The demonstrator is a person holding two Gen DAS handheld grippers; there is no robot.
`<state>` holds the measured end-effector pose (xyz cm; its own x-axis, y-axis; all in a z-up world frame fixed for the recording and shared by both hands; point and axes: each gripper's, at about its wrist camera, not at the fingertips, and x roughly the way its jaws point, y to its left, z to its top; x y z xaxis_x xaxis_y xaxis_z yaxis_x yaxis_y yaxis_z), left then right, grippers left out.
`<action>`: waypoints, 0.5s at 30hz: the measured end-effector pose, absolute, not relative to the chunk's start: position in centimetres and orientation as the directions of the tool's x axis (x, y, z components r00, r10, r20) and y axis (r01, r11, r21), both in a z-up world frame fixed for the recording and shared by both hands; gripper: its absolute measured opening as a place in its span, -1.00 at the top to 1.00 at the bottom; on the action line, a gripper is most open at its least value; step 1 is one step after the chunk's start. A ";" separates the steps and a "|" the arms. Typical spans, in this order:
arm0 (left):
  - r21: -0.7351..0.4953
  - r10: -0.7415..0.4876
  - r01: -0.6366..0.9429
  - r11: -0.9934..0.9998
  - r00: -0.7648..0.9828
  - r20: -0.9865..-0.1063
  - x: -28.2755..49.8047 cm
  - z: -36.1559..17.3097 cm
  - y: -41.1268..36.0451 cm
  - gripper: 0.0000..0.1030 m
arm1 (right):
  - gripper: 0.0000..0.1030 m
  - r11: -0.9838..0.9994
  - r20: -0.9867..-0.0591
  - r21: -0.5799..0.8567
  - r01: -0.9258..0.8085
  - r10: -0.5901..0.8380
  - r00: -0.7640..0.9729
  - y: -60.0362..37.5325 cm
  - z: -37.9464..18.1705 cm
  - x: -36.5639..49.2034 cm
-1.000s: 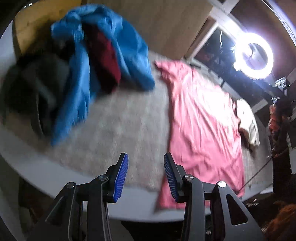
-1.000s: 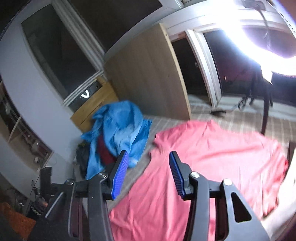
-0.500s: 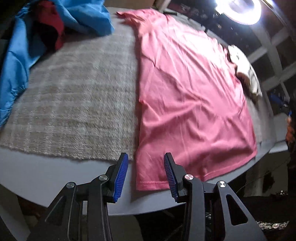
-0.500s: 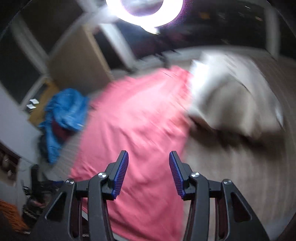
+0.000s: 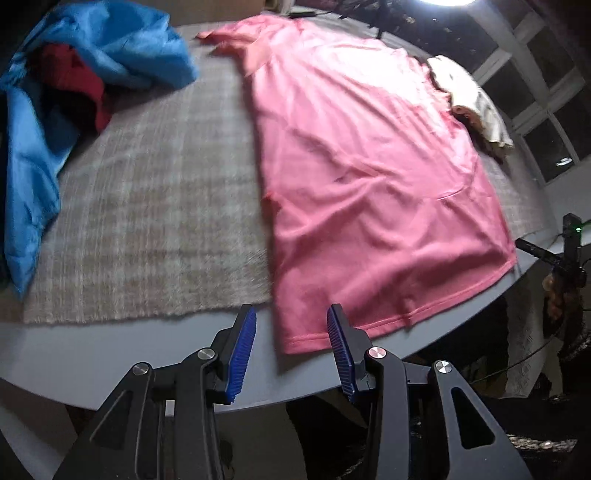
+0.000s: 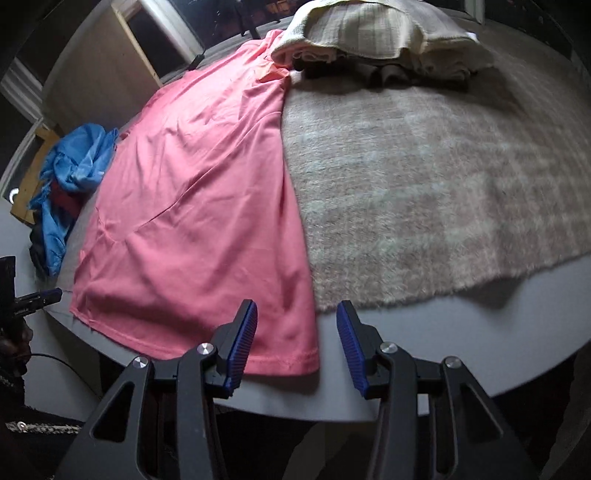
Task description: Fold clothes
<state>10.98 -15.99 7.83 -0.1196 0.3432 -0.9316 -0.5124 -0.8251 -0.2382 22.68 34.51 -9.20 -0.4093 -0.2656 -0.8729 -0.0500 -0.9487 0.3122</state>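
Observation:
A pink T-shirt (image 5: 362,166) lies spread flat on a beige plaid blanket (image 5: 147,206) over a grey table (image 5: 110,354); its hem hangs onto the bare table edge near me. It also shows in the right wrist view (image 6: 199,199). My left gripper (image 5: 290,347) is open and empty, hovering just in front of the shirt's left hem corner. My right gripper (image 6: 297,343) is open and empty, just in front of the shirt's right hem corner. The left gripper's tip (image 6: 37,297) shows at the far left of the right wrist view.
A pile of blue (image 5: 110,48) and red (image 5: 74,85) clothes lies at the table's far left, also in the right wrist view (image 6: 74,173). A cream folded garment (image 6: 384,33) lies beyond the shirt's collar on the right. The blanket (image 6: 443,177) spreads right of the shirt.
Both grippers have swung down and in toward the near table edge, from looking across the room to facing the shirt's hem corners. Both stay open.

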 end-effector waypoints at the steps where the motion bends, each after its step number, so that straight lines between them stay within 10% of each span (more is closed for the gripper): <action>1: -0.243 0.355 -0.528 -0.814 -0.121 -0.927 11.1 8.4 -15.3 0.26 | 0.14 -0.948 -0.869 0.314 -0.050 -0.266 -0.418 34.8 -9.1 22.8; 15: -0.409 0.561 -0.757 -0.511 0.067 -0.825 13.6 9.2 10.0 0.26 | 0.14 -0.926 -0.747 0.331 0.179 -0.373 -0.551 36.8 2.5 5.6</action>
<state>13.59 10.00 9.20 0.0669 0.5612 -0.8249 -0.7565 -0.5105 -0.4087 5.55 36.84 2.47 -0.5507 -0.3731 -0.7467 0.1786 -0.9265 0.3312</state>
